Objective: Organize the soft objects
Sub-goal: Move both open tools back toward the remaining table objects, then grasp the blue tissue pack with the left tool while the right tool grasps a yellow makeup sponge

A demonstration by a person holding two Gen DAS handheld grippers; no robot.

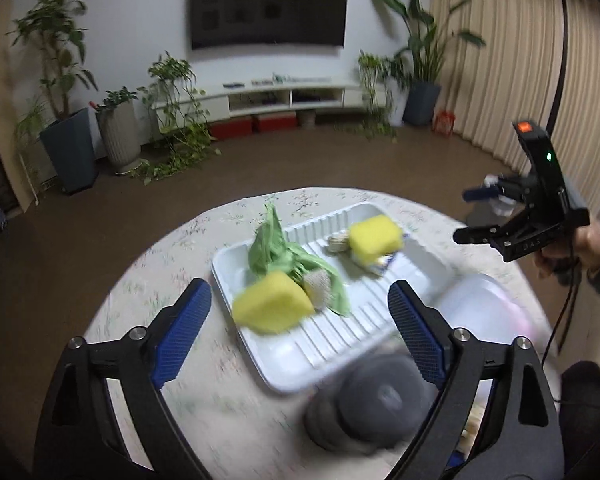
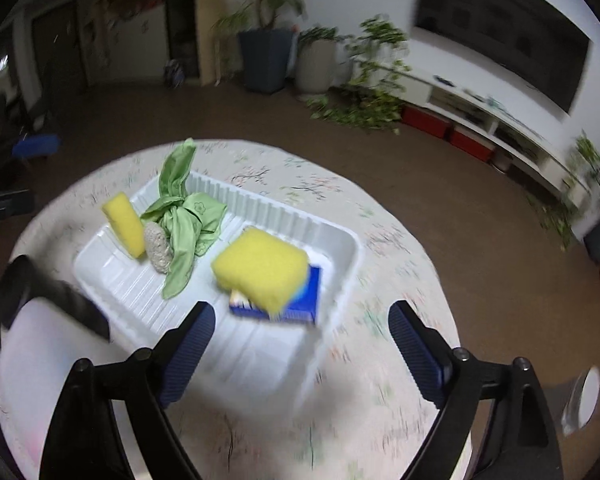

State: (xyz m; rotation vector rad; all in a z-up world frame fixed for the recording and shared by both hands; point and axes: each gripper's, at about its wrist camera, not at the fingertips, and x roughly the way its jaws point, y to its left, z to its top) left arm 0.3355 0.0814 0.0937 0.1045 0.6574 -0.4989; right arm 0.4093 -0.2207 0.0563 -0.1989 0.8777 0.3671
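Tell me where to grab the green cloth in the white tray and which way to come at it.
Grip the green cloth at its bunched knot in the middle, coming from above with the open right gripper. The knot is the thickest part; the tails lie flat, and a yellow sponge and a beige scrubber crowd its left side in the white tray.

I can read almost nothing here. On the side of my right gripper (image 1: 482, 216), seen from my left one, small pale letters (image 1: 529, 246) are stamped into the black body, too small to make out with certainty. The blue box (image 2: 300, 300) under the near yellow sponge (image 2: 260, 266) in the white tray (image 2: 340, 236) carries white print, blurred past reading.
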